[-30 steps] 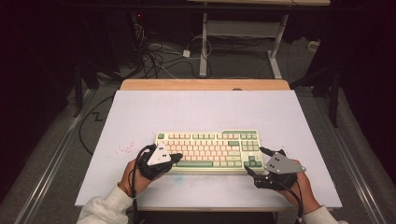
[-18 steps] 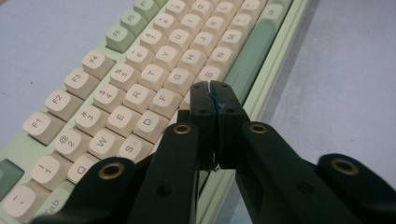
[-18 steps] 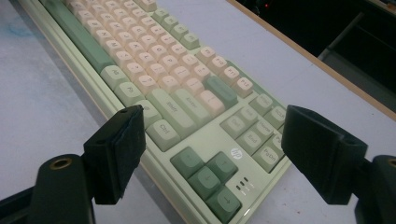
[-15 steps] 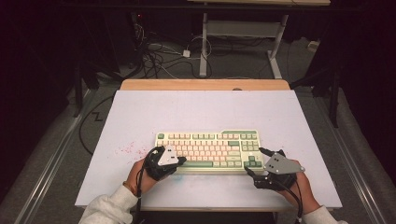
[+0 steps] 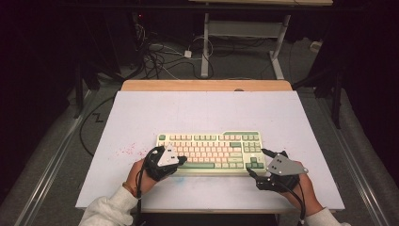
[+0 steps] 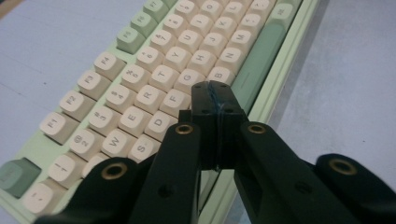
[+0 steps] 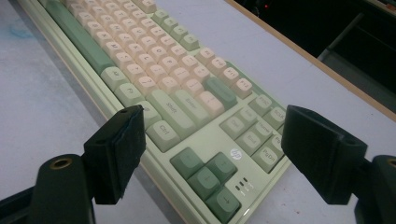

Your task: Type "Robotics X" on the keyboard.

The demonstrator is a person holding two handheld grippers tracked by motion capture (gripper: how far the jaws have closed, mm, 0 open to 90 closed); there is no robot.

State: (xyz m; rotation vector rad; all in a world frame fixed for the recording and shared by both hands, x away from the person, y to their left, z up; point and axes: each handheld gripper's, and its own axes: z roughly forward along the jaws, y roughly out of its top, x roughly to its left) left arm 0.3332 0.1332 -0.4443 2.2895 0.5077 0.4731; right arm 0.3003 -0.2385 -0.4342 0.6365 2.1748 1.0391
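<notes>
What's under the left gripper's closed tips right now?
The left gripper is shut, nothing between the pads, over the keyboard near the V and B keys. The tips hide the key directly beneath; contact cannot be told.

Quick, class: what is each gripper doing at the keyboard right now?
Left gripper: jaws together, holding nothing, over the keyboard, having just been opening slightly.
Right gripper: open, empty, jaws either side of the keyboard's corner.
</notes>
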